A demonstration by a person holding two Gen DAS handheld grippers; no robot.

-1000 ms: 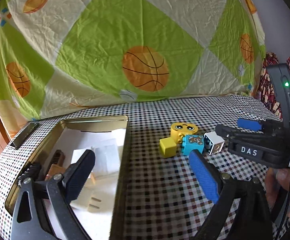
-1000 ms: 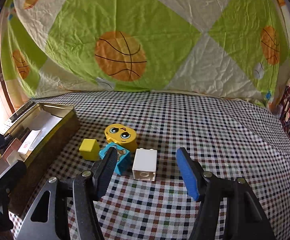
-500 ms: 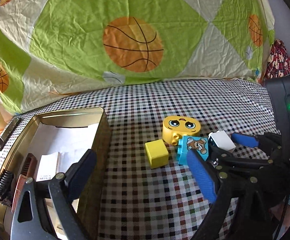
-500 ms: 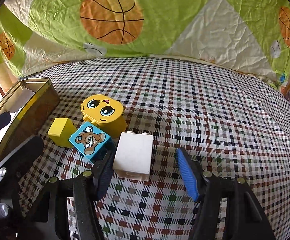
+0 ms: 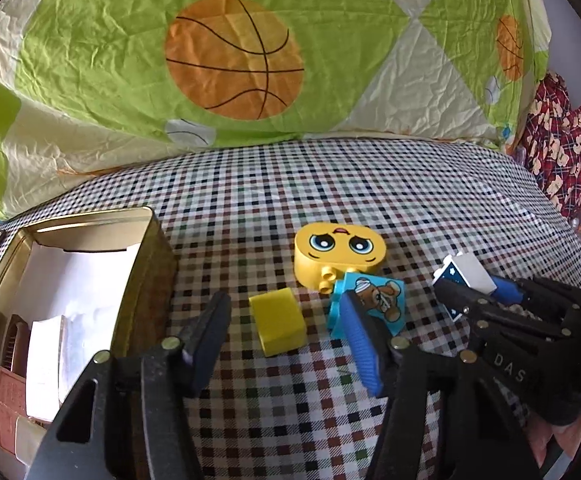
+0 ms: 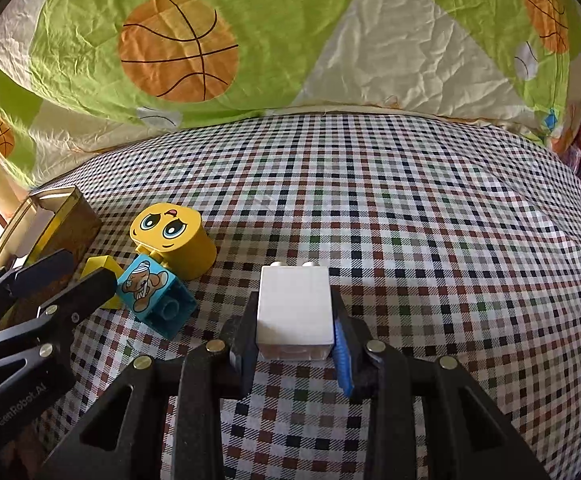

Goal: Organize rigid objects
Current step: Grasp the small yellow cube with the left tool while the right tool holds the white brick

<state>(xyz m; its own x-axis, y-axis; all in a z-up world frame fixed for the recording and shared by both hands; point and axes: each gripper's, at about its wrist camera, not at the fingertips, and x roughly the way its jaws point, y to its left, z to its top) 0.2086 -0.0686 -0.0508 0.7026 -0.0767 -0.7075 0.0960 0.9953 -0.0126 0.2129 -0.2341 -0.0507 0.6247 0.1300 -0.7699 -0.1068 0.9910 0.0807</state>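
My right gripper (image 6: 295,336) is shut on a white block (image 6: 294,310) on the checkered cloth; the block also shows in the left wrist view (image 5: 466,282). My left gripper (image 5: 286,340) is open, with a small yellow cube (image 5: 277,326) between its fingers, apart from both. A blue bear block (image 5: 382,304) lies just behind the left gripper's blue pad. A yellow face block (image 5: 340,254) lies behind it. In the right wrist view the bear block (image 6: 150,294) and face block (image 6: 172,240) sit left of the white block.
An open gold tin (image 5: 156,264) holding white paper and small items stands at the left. A basketball-print sheet (image 5: 234,60) hangs behind the table. Red patterned fabric (image 5: 558,152) lies at the far right.
My right gripper has moved forward and closed on the white block. My left gripper has moved right and forward from over the tin, so it now frames the yellow cube.
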